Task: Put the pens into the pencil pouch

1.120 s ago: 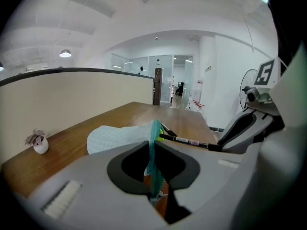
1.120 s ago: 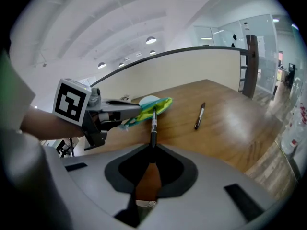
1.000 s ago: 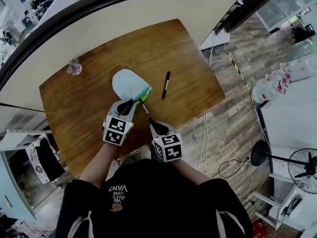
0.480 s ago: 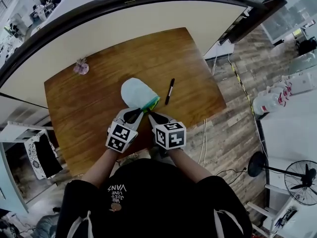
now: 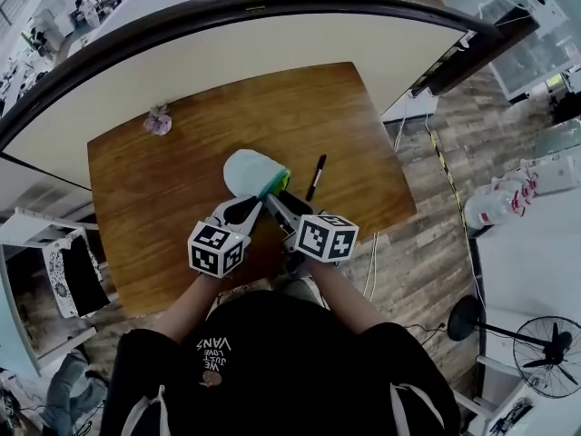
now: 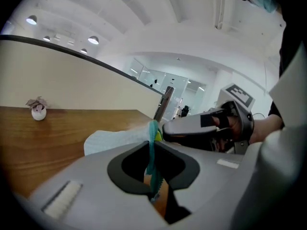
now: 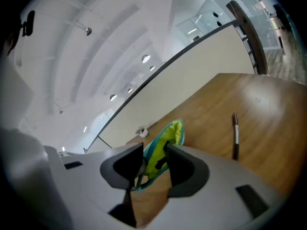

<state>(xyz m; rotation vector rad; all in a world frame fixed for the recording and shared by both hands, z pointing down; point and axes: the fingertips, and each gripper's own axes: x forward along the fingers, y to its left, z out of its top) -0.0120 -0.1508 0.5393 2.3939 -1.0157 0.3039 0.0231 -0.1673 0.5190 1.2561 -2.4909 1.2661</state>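
My left claw pinched the pencil pouch by its rim, my right claw was opening around its mouth, and one pen lay unpacked on the surface just right of it.

- Bright, even indoor light; ceiling lamps glow as small spots in both gripper views.
- The tabletop carries a faint pale glare near its far edge, with no hard shadows.
- Strong fisheye bending throughout, with dark rounded corners.
- The pencil pouch edge pinched in the left gripper is blurred.
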